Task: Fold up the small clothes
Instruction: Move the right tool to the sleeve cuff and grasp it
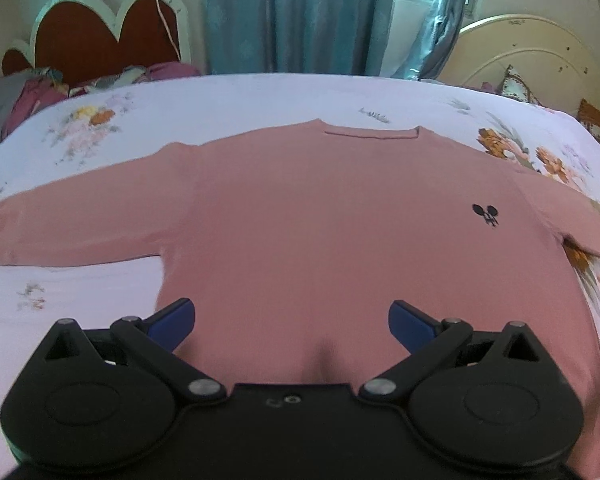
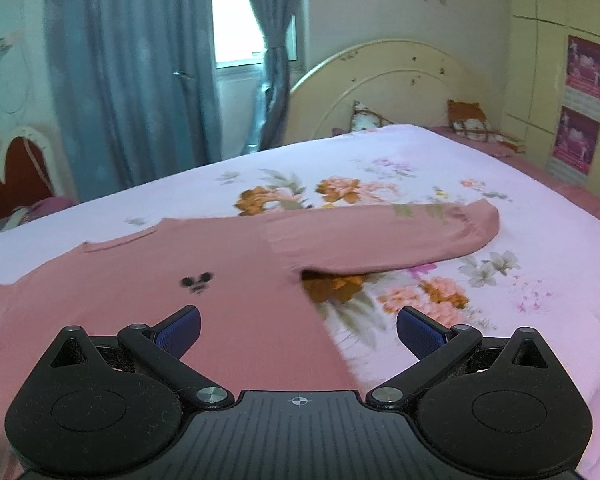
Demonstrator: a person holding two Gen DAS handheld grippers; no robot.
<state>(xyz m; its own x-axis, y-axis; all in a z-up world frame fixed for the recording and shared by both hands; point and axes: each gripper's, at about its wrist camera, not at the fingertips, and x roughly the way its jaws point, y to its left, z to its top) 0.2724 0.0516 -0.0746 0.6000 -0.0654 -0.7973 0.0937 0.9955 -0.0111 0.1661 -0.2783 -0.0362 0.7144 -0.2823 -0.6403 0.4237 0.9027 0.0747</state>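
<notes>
Bedroom setting: blue-grey curtains [image 1: 300, 16] drawn beside a bright window [image 2: 236, 40], cream arched headboard [image 2: 384, 80] behind two patterned cushions [image 2: 466, 118], scalloped red-and-white headboard [image 1: 100, 36] off to one side, two pink posters [image 2: 580, 104] on wardrobe doors. Bed [image 1: 260, 96] covered with pale lilac sheet printed in orange and pink flowers. Pink long-sleeved sweater [image 1: 320, 220] laid flat and face up on sheet, neckline [image 1: 370, 133] toward far edge, both sleeves spread outward, small black mouse-head emblem [image 1: 486, 214] on chest. Sleeve [image 2: 400, 236] in right wrist view stretched across floral print, cuff curled at its end. Left gripper [image 1: 292, 322] above lower hem area of sweater, jaws spread wide, blue pads [image 1: 172, 322] clear of cloth, nothing held. Right gripper [image 2: 298, 328] over side edge of sweater body where fabric meets bare sheet, jaws likewise wide apart, blue pads [image 2: 420, 330] empty. Contact between either gripper and fabric: cannot tell. Some motion blur along sweater edge in right wrist view.
</notes>
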